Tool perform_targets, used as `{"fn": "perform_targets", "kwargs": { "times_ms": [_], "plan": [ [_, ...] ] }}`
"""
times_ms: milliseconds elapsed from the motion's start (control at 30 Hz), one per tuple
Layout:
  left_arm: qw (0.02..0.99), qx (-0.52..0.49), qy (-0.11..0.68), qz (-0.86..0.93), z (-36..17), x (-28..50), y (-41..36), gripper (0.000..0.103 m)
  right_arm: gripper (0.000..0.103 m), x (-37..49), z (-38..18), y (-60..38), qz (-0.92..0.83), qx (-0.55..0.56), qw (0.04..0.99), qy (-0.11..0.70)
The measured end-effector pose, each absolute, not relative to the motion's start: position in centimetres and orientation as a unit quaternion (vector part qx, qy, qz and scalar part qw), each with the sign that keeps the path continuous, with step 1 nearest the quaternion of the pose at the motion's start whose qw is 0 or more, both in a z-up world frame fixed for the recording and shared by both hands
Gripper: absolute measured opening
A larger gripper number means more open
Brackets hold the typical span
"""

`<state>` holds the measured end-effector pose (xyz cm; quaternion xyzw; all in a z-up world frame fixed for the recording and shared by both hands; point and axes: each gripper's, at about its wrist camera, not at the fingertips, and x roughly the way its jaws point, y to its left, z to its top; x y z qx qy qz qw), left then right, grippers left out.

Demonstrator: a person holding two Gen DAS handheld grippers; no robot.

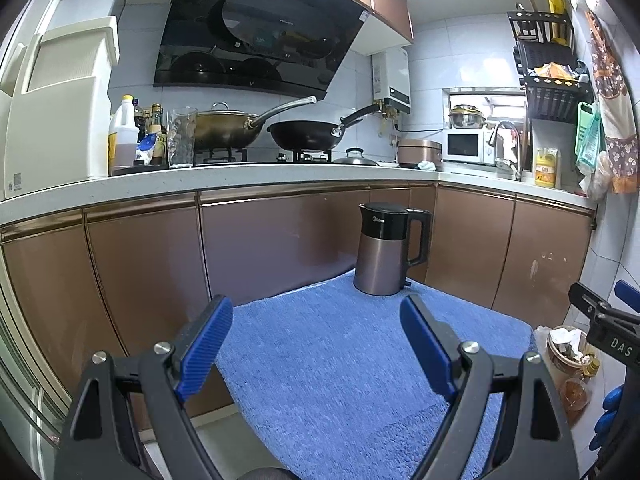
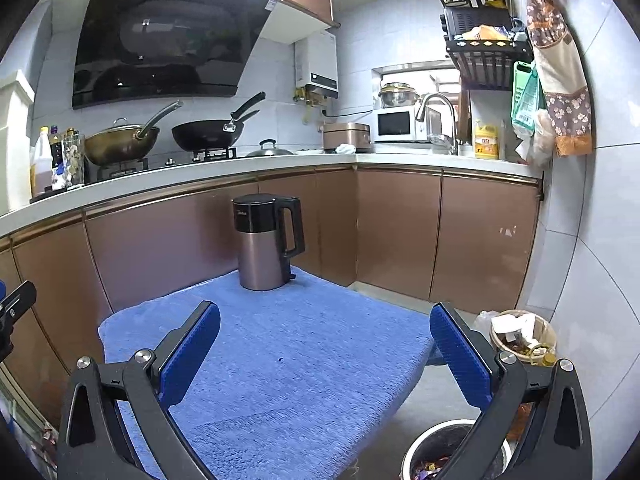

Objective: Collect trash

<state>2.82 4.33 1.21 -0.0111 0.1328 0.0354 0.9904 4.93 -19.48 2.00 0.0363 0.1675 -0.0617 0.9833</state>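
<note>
Both tools are open and empty: the left tool (image 1: pixel 316 344) and the right tool (image 2: pixel 324 354) each hold their blue pads spread wide over the blue tabletop (image 2: pixel 280 360).

No loose trash shows on the tabletop; only a kettle (image 2: pixel 266 240) stands at its far edge, ahead of both tools.

The visible trash lies off the tabletop, to the right of and below the right tool. A bin (image 2: pixel 436 456) with wrappers sits directly under the right tool's right finger. A tub (image 2: pixel 520 336) of paper scraps stands just beyond that finger, by the wall.

The right tool is judged nearer to both. The left tool sees only the tub (image 1: pixel 568 348), far to its right.
</note>
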Motion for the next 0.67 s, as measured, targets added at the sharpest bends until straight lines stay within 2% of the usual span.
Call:
{"fn": "perform_targets", "kwargs": {
  "times_ms": [667],
  "plan": [
    [0.991,-0.008,0.132,0.037,1.20,2.17,4.35,0.085,0.103,4.55,1.93,-19.55,-0.068,0.034,0.983,0.169]
  ]
}}
